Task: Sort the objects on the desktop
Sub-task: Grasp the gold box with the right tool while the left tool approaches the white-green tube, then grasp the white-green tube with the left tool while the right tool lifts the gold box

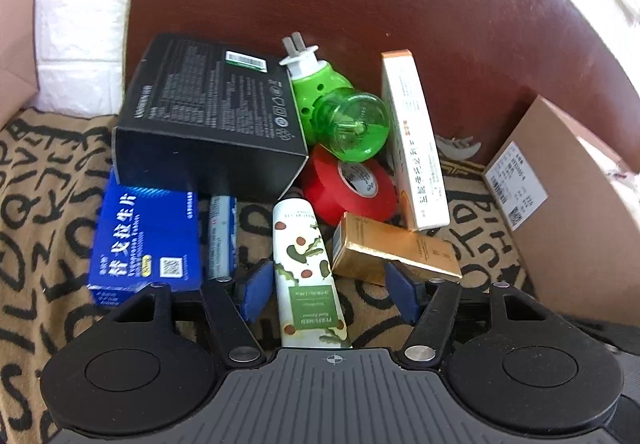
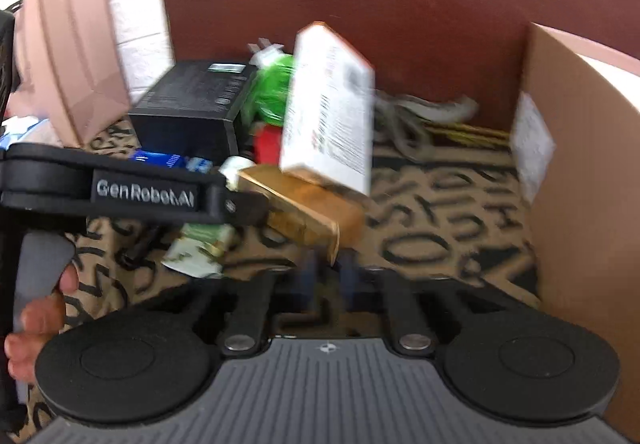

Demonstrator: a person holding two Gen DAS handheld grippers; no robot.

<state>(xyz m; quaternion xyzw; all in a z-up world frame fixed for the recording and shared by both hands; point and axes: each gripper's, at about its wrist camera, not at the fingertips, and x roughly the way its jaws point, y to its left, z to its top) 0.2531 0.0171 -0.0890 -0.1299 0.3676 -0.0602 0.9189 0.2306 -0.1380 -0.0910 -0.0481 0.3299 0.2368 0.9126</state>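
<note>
Left gripper (image 1: pixel 328 290) stood open astride the hand-cream tube (image 1: pixel 306 276) — right gripper (image 2: pixel 328 276) clamped on the gold box's (image 2: pixel 304 216) near end, white carton (image 2: pixel 328 104) leaning above.

The blue box (image 1: pixel 146 240) carries large white Chinese characters, 舒 and 拉 and 生片 among them, with a QR code near its lower edge. The hand-cream tube (image 1: pixel 306 272) has a green panel reading "PERFUMED", upside down in the left wrist view. The left gripper's (image 2: pixel 256 206) black arm bears "GenRobot.AI" in pale letters. The black box (image 1: pixel 212 112) shows fine white print and a barcode sticker, too small to read. The cardboard box (image 1: pixel 568 200) has a white label with barcode and QR code, unreadable. The white-and-orange box (image 1: pixel 416 140) has Chinese lettering, not legible.
</note>
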